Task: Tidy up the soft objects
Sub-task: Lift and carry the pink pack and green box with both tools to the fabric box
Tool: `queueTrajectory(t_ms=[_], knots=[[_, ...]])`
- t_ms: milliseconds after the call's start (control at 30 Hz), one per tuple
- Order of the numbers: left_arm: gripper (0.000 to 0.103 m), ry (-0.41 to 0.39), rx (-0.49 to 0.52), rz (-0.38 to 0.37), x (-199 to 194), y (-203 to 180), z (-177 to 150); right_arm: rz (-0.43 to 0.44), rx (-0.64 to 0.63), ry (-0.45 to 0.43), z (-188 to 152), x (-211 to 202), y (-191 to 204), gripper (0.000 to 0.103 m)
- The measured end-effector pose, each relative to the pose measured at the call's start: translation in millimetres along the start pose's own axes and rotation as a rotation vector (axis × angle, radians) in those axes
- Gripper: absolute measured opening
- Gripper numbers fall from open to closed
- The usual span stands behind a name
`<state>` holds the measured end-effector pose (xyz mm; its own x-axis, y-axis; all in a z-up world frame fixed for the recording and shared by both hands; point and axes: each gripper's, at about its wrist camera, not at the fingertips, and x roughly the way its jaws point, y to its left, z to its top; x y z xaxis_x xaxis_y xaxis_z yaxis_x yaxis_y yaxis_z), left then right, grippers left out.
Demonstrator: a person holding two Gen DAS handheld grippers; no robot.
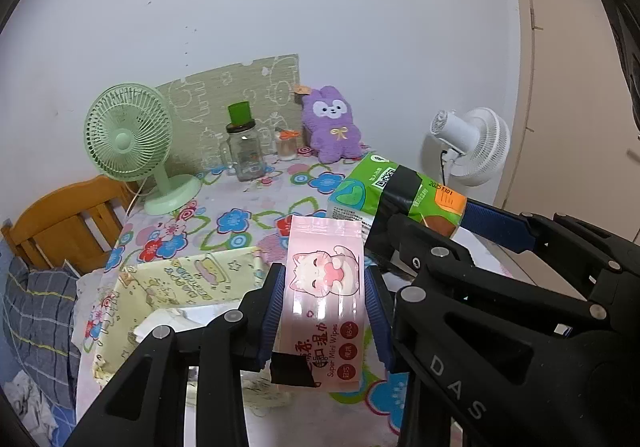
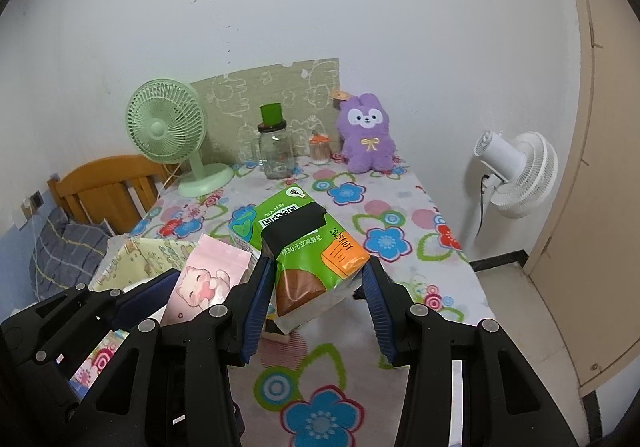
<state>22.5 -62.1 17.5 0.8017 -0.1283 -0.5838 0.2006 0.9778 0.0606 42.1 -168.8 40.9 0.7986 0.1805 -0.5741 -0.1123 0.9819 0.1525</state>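
Note:
My left gripper (image 1: 325, 287) is shut on a pink pack of mini wipes (image 1: 326, 279) with a cat picture, held above the table. My right gripper (image 2: 316, 283) is shut on a green tissue pack (image 2: 304, 243), also held above the table; the pack shows in the left wrist view (image 1: 384, 187) to the right of the wipes. The pink wipes (image 2: 208, 279) appear in the right wrist view, left of the green pack. A yellow fabric box (image 1: 176, 287) stands open at the table's left, just left of the wipes. A purple plush bunny (image 2: 366, 135) sits at the back.
The table has a flowered cloth (image 2: 384, 243). At the back stand a green desk fan (image 2: 168, 131), a glass jar (image 2: 274, 151) with a green cup on it, and a small jar (image 2: 320, 149). A white floor fan (image 2: 516, 175) stands right; a wooden headboard (image 2: 108, 183) is left.

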Motion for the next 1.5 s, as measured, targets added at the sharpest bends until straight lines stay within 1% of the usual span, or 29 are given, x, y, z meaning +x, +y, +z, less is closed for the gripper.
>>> queueTrajectory(t_ms=[300,467,567,933,1267,1500], knots=[[0.040,0.003,-0.030,0.029,7.0,34.0,0.9,0.031,-0.025,0.017,9.9,18.7,30.6,0.049],[0.040,0.008,-0.057,0.067,9.6,56.2,2.1,0.071,-0.036,0.000,13.8,24.2,49.9,0.049],[0.040,0.015,-0.075,0.089,13.8,68.4,0.5,0.090,-0.052,0.004,16.2,30.2,61.6,0.049],[0.040,0.072,-0.145,0.160,37.3,104.1,-16.6,0.190,-0.088,0.072,10.5,68.7,91.5,0.049],[0.040,0.132,-0.229,0.210,57.4,131.6,-38.0,0.245,-0.144,0.133,-1.3,100.9,120.3,0.049],[0.040,0.175,-0.252,0.240,70.8,147.6,-53.7,0.273,-0.189,0.165,-13.1,120.2,136.4,0.049]])
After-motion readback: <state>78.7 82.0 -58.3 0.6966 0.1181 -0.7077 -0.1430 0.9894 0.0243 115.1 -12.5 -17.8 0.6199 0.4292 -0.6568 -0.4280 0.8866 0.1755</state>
